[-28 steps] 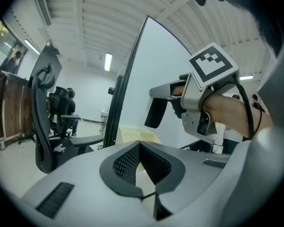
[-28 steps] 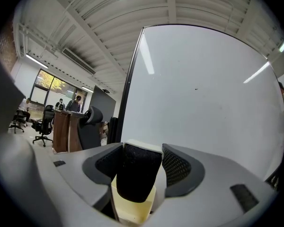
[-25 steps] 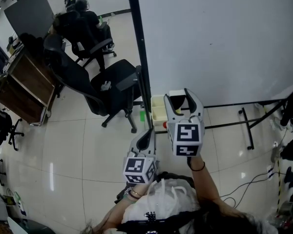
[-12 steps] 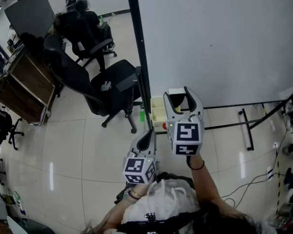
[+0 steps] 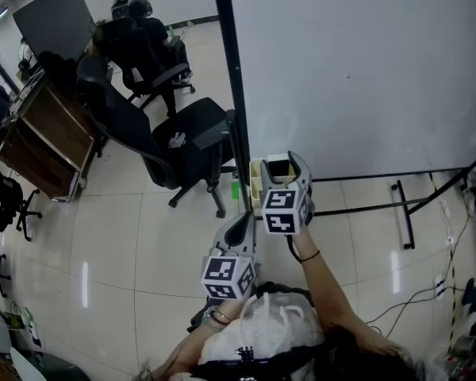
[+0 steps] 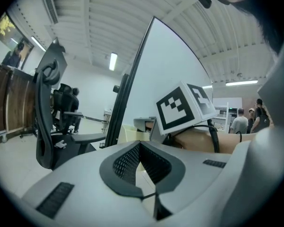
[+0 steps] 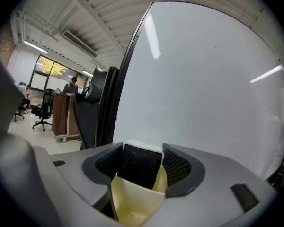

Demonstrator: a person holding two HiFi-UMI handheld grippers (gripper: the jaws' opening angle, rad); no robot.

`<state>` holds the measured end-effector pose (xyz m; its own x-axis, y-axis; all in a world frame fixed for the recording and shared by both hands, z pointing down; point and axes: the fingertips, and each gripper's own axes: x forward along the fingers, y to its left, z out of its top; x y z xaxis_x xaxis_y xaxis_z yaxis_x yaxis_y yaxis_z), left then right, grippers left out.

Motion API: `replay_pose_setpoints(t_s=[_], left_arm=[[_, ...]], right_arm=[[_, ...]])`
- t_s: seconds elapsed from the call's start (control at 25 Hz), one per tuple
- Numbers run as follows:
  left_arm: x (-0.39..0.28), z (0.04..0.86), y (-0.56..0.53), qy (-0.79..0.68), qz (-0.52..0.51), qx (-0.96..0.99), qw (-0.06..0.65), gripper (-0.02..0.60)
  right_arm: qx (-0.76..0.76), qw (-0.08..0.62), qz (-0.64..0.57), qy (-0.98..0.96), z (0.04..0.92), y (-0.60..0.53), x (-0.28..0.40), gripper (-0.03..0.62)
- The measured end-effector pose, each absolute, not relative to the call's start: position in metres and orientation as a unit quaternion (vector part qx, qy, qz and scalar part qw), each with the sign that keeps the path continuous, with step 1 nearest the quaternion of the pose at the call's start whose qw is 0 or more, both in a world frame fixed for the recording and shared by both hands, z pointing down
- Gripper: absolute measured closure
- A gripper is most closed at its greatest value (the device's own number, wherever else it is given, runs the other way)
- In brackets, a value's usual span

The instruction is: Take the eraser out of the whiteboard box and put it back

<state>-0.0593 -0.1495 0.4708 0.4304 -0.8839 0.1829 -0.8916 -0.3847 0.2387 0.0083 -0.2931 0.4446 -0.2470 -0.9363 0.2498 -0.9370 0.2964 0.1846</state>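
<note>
The cream whiteboard box (image 5: 256, 182) hangs at the lower left corner of the whiteboard (image 5: 365, 70). My right gripper (image 5: 279, 167) is right over it, shut on the eraser (image 5: 278, 167), a black felt block with a white back. In the right gripper view the eraser (image 7: 139, 169) stands upright between the pads of my right gripper (image 7: 143, 159), its lower end hidden behind the box wall (image 7: 132, 205). My left gripper (image 5: 239, 222) hangs lower and nearer to me, shut with nothing in it. In its own view my left gripper (image 6: 141, 167) points at the box (image 6: 131, 134).
The whiteboard's black frame post (image 5: 230, 78) runs down just left of the box. Black office chairs (image 5: 186, 137) stand to the left, with a wooden cabinet (image 5: 40, 145) beyond them. The stand's feet (image 5: 401, 211) and floor cables (image 5: 412, 296) lie to the right.
My right gripper has dropped down and a little left with the eraser, from above the box to down at it. The left gripper has stayed where it was.
</note>
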Motion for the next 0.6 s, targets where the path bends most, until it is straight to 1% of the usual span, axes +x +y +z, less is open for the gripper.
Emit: replay_pose_setpoints(t_s=[0.04,0.08,0.12,0.2,0.28,0.36,0.4,0.44,0.48,0.52,0.56,0.6], left_arm=[[-0.060,0.471,-0.150,-0.534,0.012,0.832,0.152,0.597],[-0.060,0.471,-0.150,-0.534,0.012,0.831,0.153,0.597],[-0.060,0.471,-0.150,-0.534,0.012,0.832,0.154,0.597],[-0.058,0.471,-0.149,-0.531,0.012,0.833,0.155,0.597],[-0.056,0.471,-0.148,-0.529,0.012,0.834,0.155,0.597],[-0.056,0.472,-0.147,-0.529,0.012,0.834,0.155,0.597],[-0.056,0.472,-0.147,-0.529,0.012,0.834,0.156,0.597],[-0.057,0.472,-0.148,-0.529,0.013,0.834,0.156,0.597],[-0.057,0.472,-0.148,-0.529,0.013,0.834,0.155,0.597],[-0.058,0.471,-0.149,-0.529,0.013,0.834,0.155,0.597],[-0.057,0.471,-0.149,-0.529,0.013,0.834,0.155,0.597],[-0.057,0.471,-0.149,-0.528,0.013,0.835,0.155,0.597]], right_arm=[[0.593,0.166,-0.001,-0.788,0.453,-0.295,0.007,0.311],[0.595,0.169,-0.008,-0.786,0.455,-0.296,0.007,0.285],[0.600,0.164,-0.018,-0.783,0.452,-0.297,0.008,0.290],[0.609,0.134,-0.031,-0.781,0.429,-0.294,0.012,0.290],[0.609,0.088,-0.042,-0.787,0.390,-0.281,0.019,0.292],[0.601,0.026,-0.042,-0.798,0.355,-0.259,0.029,0.370],[0.599,-0.003,-0.034,-0.800,0.346,-0.247,0.036,0.433],[0.600,-0.025,-0.021,-0.799,0.342,-0.236,0.045,0.475],[0.605,-0.037,-0.005,-0.796,0.344,-0.226,0.052,0.499],[0.610,-0.039,0.013,-0.791,0.351,-0.218,0.058,0.568],[0.614,-0.033,0.030,-0.788,0.362,-0.212,0.062,0.593],[0.615,-0.023,0.047,-0.786,0.376,-0.207,0.064,0.594]])
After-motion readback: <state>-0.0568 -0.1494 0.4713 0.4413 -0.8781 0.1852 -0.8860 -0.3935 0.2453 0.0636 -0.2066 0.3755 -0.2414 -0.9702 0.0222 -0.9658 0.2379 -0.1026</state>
